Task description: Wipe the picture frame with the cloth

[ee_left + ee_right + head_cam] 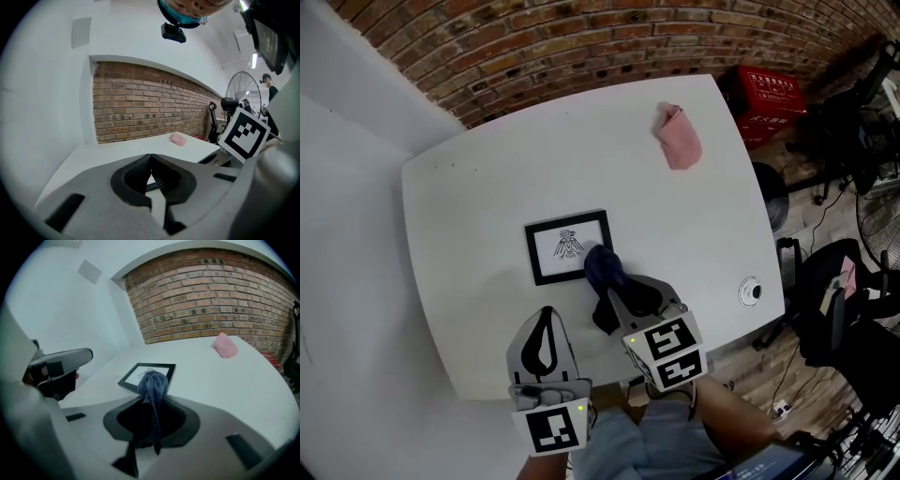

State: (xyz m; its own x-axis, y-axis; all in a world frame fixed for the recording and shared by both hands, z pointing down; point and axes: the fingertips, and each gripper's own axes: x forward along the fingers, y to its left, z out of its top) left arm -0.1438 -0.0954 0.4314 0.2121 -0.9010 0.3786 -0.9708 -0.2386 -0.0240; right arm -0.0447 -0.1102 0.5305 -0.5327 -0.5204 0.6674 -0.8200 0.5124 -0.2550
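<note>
A black picture frame with a small drawing lies flat in the middle of the white table. My right gripper is shut on a dark blue cloth, bunched at the frame's lower right corner. In the right gripper view the blue cloth bulges out of the jaws just before the picture frame. My left gripper hangs near the table's front edge, below the frame, jaws shut and empty.
A pink cloth lies at the table's far right; the pink cloth also shows in the left gripper view. A round grommet sits near the right edge. A red crate, black chairs and a brick wall surround the table.
</note>
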